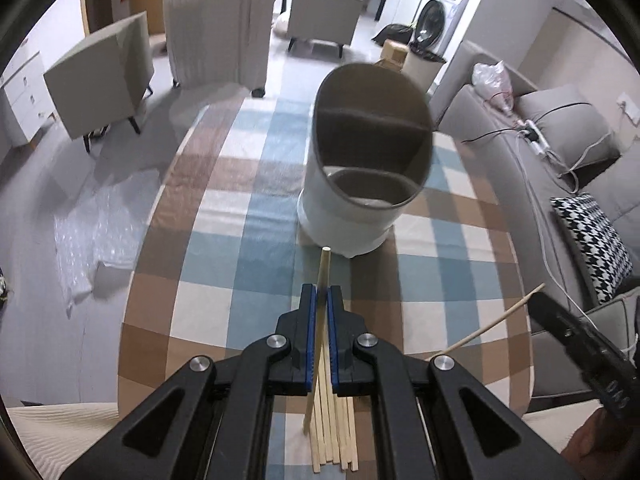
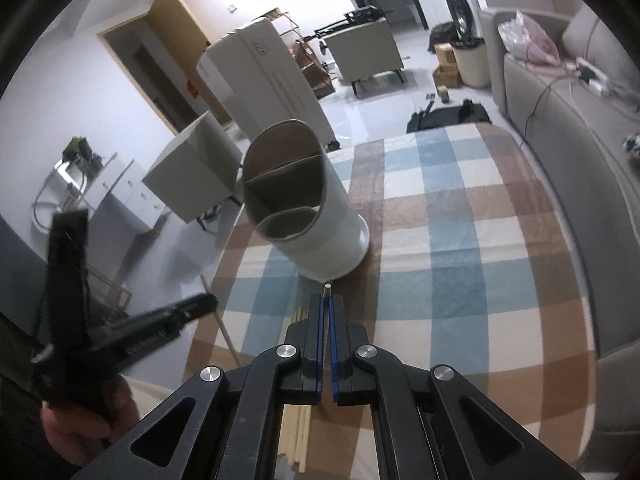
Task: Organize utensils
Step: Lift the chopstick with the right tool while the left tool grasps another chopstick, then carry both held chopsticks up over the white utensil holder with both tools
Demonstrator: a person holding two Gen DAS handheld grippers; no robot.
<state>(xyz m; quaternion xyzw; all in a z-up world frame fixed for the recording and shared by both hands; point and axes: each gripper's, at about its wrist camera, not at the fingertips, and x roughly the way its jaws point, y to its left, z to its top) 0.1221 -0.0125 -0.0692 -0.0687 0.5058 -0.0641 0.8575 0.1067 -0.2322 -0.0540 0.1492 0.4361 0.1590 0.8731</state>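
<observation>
A white cylindrical utensil holder [image 1: 352, 208] with inner dividers stands on the checked tablecloth [image 1: 224, 216]. My left gripper [image 1: 321, 292] is shut on one wooden chopstick [image 1: 324, 268], whose tip points at the holder's base. Several loose chopsticks [image 1: 334, 444] lie on the cloth beneath it. In the right wrist view, my right gripper [image 2: 327, 300] is shut on another chopstick [image 2: 328, 289], just short of the holder [image 2: 332, 232]. The loose chopsticks [image 2: 296, 432] show under its frame. Each gripper appears in the other's view: right [image 1: 538, 300], left [image 2: 208, 302].
The table's rounded edge [image 1: 132, 280] drops to the floor on the left. A grey sofa [image 1: 560, 152] with a houndstooth cushion [image 1: 596, 240] runs along the right. A white cabinet [image 1: 216, 20] and grey armchairs [image 1: 104, 76] stand beyond the table.
</observation>
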